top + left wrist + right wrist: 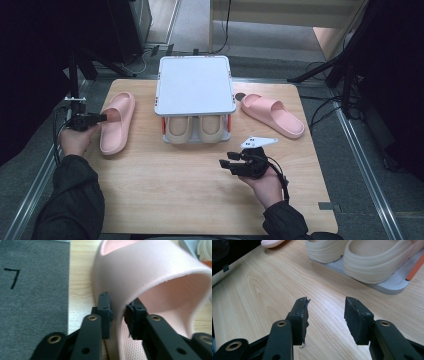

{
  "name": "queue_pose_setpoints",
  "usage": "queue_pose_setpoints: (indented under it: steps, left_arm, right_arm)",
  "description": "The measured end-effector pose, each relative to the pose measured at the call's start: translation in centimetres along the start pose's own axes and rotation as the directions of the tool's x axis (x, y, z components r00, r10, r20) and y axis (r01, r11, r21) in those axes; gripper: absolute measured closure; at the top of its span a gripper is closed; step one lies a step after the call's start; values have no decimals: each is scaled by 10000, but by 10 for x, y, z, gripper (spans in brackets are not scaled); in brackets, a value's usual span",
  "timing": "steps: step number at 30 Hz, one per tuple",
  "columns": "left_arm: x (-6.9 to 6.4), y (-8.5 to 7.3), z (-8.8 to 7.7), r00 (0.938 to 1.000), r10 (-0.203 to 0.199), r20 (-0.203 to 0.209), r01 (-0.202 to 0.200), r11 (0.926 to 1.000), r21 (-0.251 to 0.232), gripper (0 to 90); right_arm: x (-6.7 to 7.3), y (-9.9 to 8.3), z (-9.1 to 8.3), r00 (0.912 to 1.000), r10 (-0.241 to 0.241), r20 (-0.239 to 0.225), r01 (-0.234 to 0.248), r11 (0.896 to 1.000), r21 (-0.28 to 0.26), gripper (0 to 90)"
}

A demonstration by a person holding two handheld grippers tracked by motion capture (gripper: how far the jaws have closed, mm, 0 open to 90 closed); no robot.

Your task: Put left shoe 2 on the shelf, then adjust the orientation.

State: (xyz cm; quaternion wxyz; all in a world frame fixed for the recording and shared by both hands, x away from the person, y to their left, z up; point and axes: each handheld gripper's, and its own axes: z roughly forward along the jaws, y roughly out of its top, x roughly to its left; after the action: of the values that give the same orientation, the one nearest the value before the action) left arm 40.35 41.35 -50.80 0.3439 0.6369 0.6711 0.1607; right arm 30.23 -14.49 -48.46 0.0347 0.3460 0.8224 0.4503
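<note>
A pink slipper [117, 122] lies at the table's left, toe pointing away. My left gripper [102, 118] reaches in from its left side. In the left gripper view the jaws pinch the edge of the slipper's [150, 277] strap wall, one pad outside and one inside, so the left gripper [119, 315] is shut on it. A second pink slipper [272, 115] lies at the right, beside the rack. My right gripper [225, 164] hovers over bare wood in front of the rack. Its jaws stand apart with nothing between them in the right gripper view [325, 315].
A small grey two-tier shoe rack [195, 85] stands at the back centre, with a pair of beige slippers [195, 130] on its lower shelf [392, 285]. The wooden table [175, 200] ends near the left gripper at a grey floor mat [32, 290].
</note>
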Motion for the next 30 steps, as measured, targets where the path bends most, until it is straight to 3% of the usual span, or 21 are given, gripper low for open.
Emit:
queue_pose_setpoints:
  steps: [1,5,10,19,30]
  left_arm:
    - [0,0,0,9999,-103,79,104,9999,-7,790]
    - [-4,0,1,9999,105,16,-105,9999,57,807]
    - [-5,0,2,9994,-208,269,202,9996,208,825]
    - [-12,3,2,9981,-323,523,302,9987,408,833]
    - [-25,7,-9,9948,-340,960,295,9984,477,833]
  right_arm:
    - [0,0,0,10000,11,-28,-11,10000,7,545]
    - [0,1,1,10000,14,-55,-14,10000,25,545]
    - [0,1,2,9999,-46,-91,46,10000,11,545]
    - [1,3,4,9999,-48,-152,49,10000,65,545]
    - [1,6,7,9993,-139,-351,141,9999,68,545]
